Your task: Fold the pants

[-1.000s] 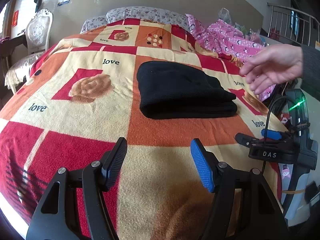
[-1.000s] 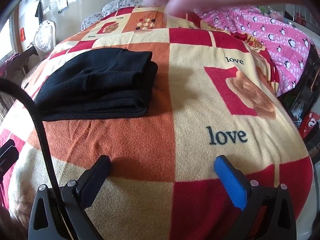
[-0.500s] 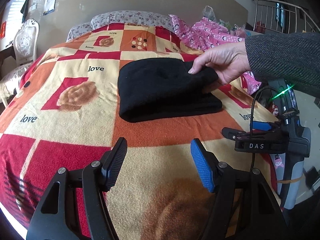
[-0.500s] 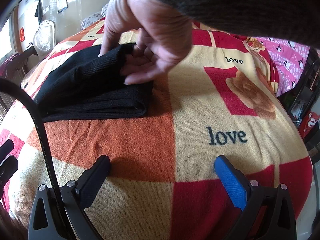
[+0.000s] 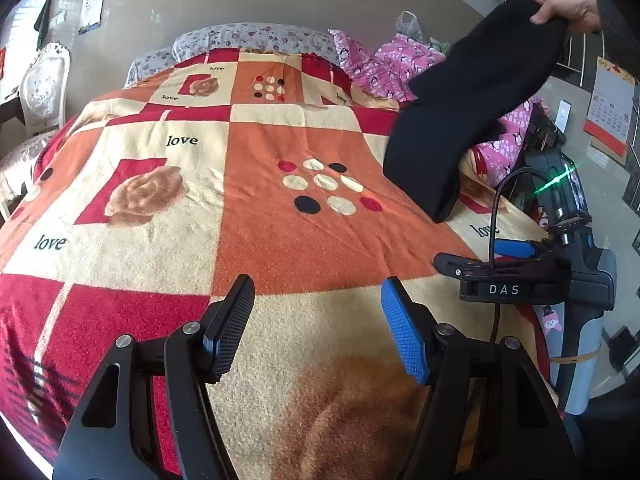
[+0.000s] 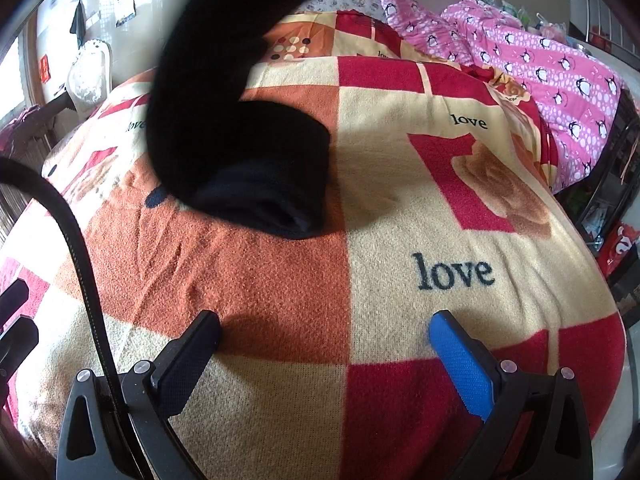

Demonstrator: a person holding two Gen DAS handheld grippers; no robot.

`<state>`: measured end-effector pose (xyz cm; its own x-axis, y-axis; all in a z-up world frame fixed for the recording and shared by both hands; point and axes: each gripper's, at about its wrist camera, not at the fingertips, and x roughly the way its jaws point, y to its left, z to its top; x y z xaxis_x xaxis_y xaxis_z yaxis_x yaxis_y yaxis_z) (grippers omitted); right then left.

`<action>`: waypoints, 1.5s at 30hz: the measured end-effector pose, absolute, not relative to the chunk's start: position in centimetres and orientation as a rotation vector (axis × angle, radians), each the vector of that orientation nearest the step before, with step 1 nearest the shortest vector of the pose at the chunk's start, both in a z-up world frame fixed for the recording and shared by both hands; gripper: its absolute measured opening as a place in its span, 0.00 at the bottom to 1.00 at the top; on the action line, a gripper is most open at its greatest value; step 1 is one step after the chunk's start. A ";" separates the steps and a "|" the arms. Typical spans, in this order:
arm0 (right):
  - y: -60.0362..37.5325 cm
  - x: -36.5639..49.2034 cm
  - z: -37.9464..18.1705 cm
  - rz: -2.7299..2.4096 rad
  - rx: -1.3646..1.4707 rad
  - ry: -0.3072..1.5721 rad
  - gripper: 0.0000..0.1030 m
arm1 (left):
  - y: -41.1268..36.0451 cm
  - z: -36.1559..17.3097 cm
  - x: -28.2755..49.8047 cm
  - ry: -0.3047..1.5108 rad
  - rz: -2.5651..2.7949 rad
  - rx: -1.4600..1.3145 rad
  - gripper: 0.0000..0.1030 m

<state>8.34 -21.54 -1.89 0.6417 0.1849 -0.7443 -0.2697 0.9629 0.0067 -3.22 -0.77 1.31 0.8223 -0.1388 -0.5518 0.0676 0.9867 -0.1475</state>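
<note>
The folded black pants (image 5: 472, 120) hang in the air at the upper right, pinched at their top corner by a bare hand (image 5: 568, 4). Their lower end just brushes the patchwork blanket (image 5: 256, 216). In the right wrist view the pants (image 6: 224, 120) droop from the top of the picture down onto the blanket (image 6: 280, 280). My left gripper (image 5: 318, 300) is open over the near part of the blanket, with nothing between its fingers. My right gripper (image 6: 326, 332) rests open and empty on the blanket; from the left wrist view its body (image 5: 520, 280) lies at the right bed edge.
A pink penguin-print quilt (image 5: 384, 64) is bunched at the far right of the bed and shows again as the quilt (image 6: 540, 52). A floral pillow (image 5: 248, 40) lies at the head. A white chair (image 5: 44, 88) stands left. A black cable (image 6: 80, 256) arcs past my right gripper.
The hand reached in, gripped the folded pants lying on the blanket, and has lifted them up and to the right. Both grippers stayed open; the left view shifted slightly.
</note>
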 end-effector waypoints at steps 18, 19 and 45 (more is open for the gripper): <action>-21.6 8.4 -1.9 0.258 -0.109 0.837 1.00 | 0.3 1.3 -3.8 0.579 -0.087 -0.171 0.64; -21.6 8.4 -1.9 0.258 -0.109 0.837 1.00 | 0.6 1.2 -3.6 0.587 -0.083 -0.187 0.64; -21.5 8.4 -1.9 0.255 -0.109 0.840 1.00 | 1.4 0.9 -3.4 0.611 -0.077 -0.238 0.64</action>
<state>8.44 -21.53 -1.88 0.6392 0.1802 -0.7476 -0.2663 0.9639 0.0046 -3.40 1.41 0.93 0.8174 -0.1419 -0.5584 0.0019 0.9698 -0.2437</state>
